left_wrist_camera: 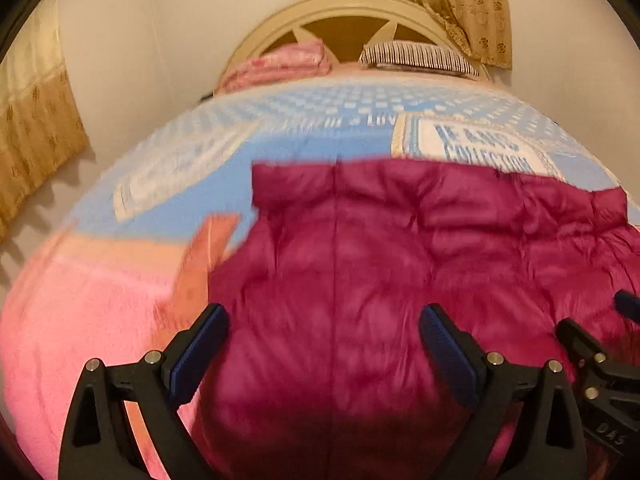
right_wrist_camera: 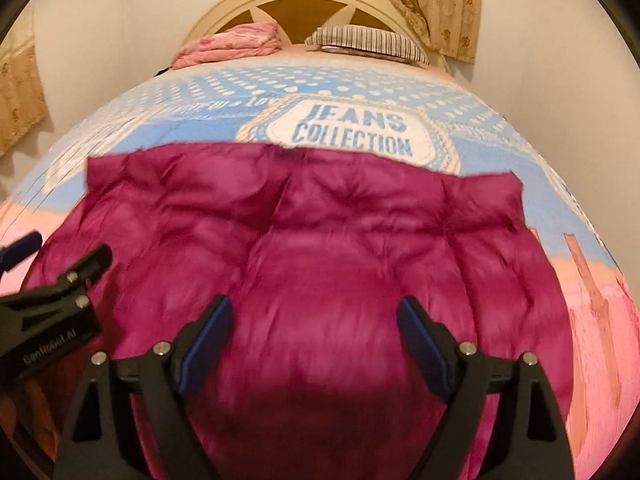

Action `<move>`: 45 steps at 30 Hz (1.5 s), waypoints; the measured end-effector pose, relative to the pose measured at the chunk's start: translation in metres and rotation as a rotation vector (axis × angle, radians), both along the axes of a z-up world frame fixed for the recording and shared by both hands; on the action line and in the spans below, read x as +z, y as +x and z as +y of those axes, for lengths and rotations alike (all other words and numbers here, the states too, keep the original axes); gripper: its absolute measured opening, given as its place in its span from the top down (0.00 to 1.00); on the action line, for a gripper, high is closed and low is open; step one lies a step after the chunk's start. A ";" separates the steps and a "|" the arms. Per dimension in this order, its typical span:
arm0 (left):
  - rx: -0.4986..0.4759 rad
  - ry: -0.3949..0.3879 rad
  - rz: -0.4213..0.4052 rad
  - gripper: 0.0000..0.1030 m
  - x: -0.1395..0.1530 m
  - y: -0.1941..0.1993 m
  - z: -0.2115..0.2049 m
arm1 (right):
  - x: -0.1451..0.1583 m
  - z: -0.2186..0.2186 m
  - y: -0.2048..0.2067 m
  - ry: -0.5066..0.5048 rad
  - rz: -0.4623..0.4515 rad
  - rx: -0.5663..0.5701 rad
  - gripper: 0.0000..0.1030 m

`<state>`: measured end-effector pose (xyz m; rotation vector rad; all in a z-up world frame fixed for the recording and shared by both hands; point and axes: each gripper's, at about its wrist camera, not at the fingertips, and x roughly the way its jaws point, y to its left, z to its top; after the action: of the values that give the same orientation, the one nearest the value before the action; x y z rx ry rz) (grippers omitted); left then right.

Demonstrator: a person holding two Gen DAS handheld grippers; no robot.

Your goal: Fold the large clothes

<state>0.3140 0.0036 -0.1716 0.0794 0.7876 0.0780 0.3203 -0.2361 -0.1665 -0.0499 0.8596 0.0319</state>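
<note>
- Jacket (right_wrist_camera: 312,264), a magenta quilted one, lies spread flat on the bed (right_wrist_camera: 168,96), over its blue blanket (left_wrist_camera: 280,148) and near the foot end; the far hem reaches the "JEANS COLLECTION" patch (right_wrist_camera: 356,128).
- Left hand-held gripper (left_wrist_camera: 324,344) hovers over the jacket's left part, fingers apart, nothing between them.
- Right hand-held gripper (right_wrist_camera: 316,332) hovers beside it over the middle, fingers also apart and empty.
- Risk, as I judge it: the puffy, slick fabric could slip from a shallow pinch, or a bite could catch one layer only, so the fold drags crooked; the two tools sit close and could knock together.
- Left view alone shows the jacket's left edge against the pink blanket (left_wrist_camera: 80,320) and an orange strip (left_wrist_camera: 204,256) beside it.
- Right view alone shows the jacket's right corner and the patch lettering whole.
- Pink bedding (right_wrist_camera: 232,44) and a striped pillow (right_wrist_camera: 368,42) rest at the headboard (right_wrist_camera: 304,4), well apart from the jacket.
</note>
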 end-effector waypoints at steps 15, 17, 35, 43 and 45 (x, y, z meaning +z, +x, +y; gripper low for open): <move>0.072 -0.189 -0.023 0.05 0.002 -0.075 0.040 | -0.003 -0.015 -0.048 0.067 -0.048 -0.039 0.14; 0.074 -0.230 -0.004 0.05 -0.004 -0.084 0.044 | -0.002 -0.014 -0.065 0.044 -0.065 -0.027 0.14; 0.060 -0.438 0.018 0.23 -0.027 -0.081 0.057 | -0.032 0.001 -0.056 -0.031 -0.012 -0.013 0.10; -0.045 -0.422 -0.068 0.91 -0.009 -0.094 0.050 | -0.032 0.009 -0.059 -0.072 -0.020 -0.020 0.10; -0.052 -0.433 -0.092 0.92 0.001 -0.097 0.058 | -0.032 0.012 -0.059 -0.074 -0.018 -0.026 0.10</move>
<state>0.2172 0.0615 -0.1701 -0.3122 0.6956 -0.1377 0.2609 -0.2243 -0.1985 -0.1079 0.8434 -0.0245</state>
